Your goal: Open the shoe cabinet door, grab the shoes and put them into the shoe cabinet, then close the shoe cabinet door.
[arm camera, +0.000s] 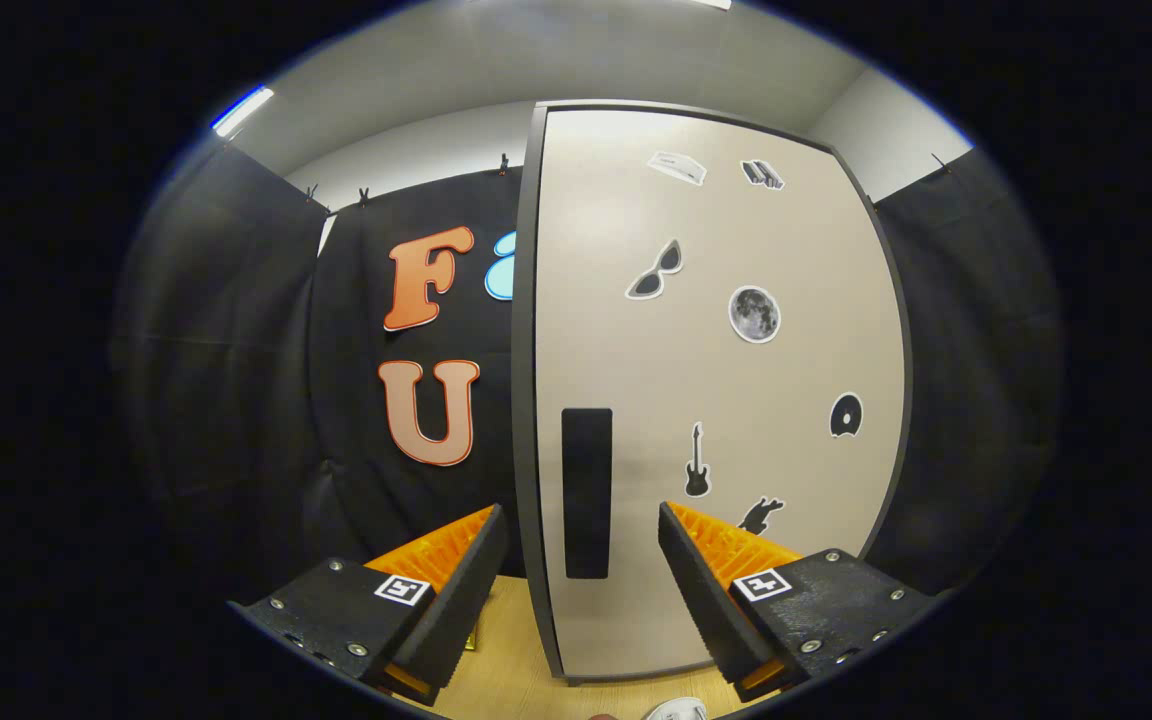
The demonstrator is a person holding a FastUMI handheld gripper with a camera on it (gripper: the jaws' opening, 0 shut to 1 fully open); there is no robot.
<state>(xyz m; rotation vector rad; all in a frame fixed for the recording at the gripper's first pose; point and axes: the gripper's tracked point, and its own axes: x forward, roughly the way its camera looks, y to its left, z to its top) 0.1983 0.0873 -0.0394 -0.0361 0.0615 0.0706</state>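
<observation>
The shoe cabinet stands straight ahead, its beige door shut and dotted with small stickers. A tall black handle runs down the door near its left edge. My gripper is open, its black and orange fingers straddling the lower part of the handle and the door's left edge without touching either. A sliver of a white shoe peeks in below the right finger.
The cabinet stands on a light wooden surface. Black cloth walls close the booth to the left, behind and to the right of the cabinet. A small yellowish item lies on the wood by the left finger.
</observation>
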